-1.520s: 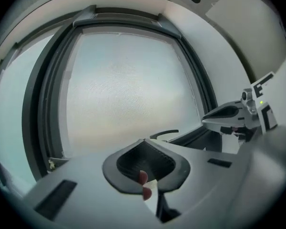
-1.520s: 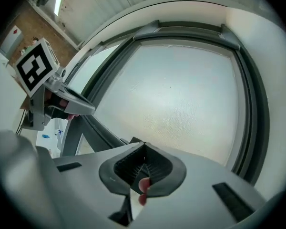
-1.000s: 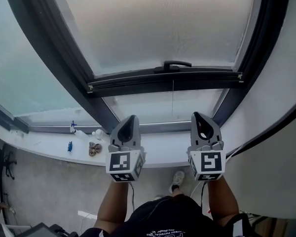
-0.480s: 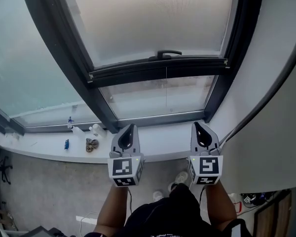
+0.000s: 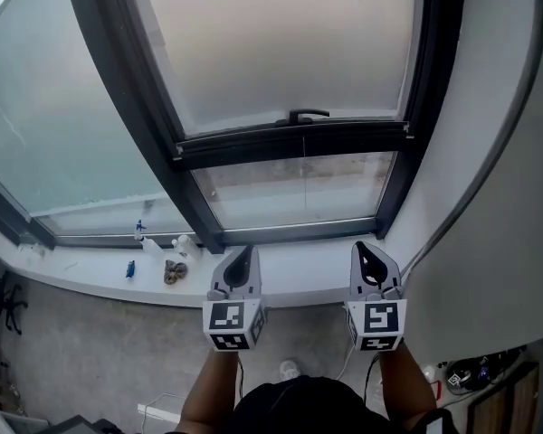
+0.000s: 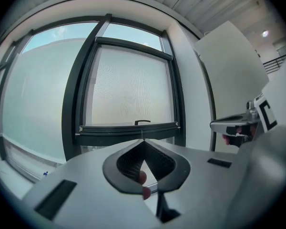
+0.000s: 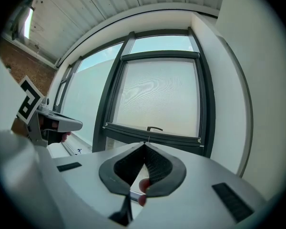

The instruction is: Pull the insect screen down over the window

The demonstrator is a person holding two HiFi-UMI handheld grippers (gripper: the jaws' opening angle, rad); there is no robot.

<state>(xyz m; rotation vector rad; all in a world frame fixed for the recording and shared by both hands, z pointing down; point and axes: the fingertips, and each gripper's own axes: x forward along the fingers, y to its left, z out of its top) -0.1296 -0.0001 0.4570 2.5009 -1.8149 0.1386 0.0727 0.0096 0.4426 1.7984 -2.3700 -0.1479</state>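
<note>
The insect screen (image 5: 281,43) covers most of the dark-framed window, its mesh grey and hazy. Its bottom bar (image 5: 294,140) carries a small black handle (image 5: 308,115), and a thin cord (image 5: 303,165) hangs from the bar's middle. Below the bar a strip of bare glass (image 5: 294,191) shows. My left gripper (image 5: 242,259) and right gripper (image 5: 365,255) are both shut and hold nothing, side by side well below the bar, over the sill. The bar (image 6: 128,128) with its handle (image 6: 142,122) sits ahead in the left gripper view. The right gripper view shows that bar (image 7: 152,134) and handle (image 7: 155,128) too.
A white sill (image 5: 100,269) runs under the window, with a small blue item (image 5: 129,268), a white bottle (image 5: 183,242) and a brown bundle (image 5: 174,271) on it. A white wall (image 5: 489,170) stands close on the right. Grey floor (image 5: 90,351) lies below, with cables (image 5: 475,369) at the lower right.
Both grippers have dropped lower and drawn back from the window, still shut. The head view has swung, so the screen bar sits farther from the grippers.
</note>
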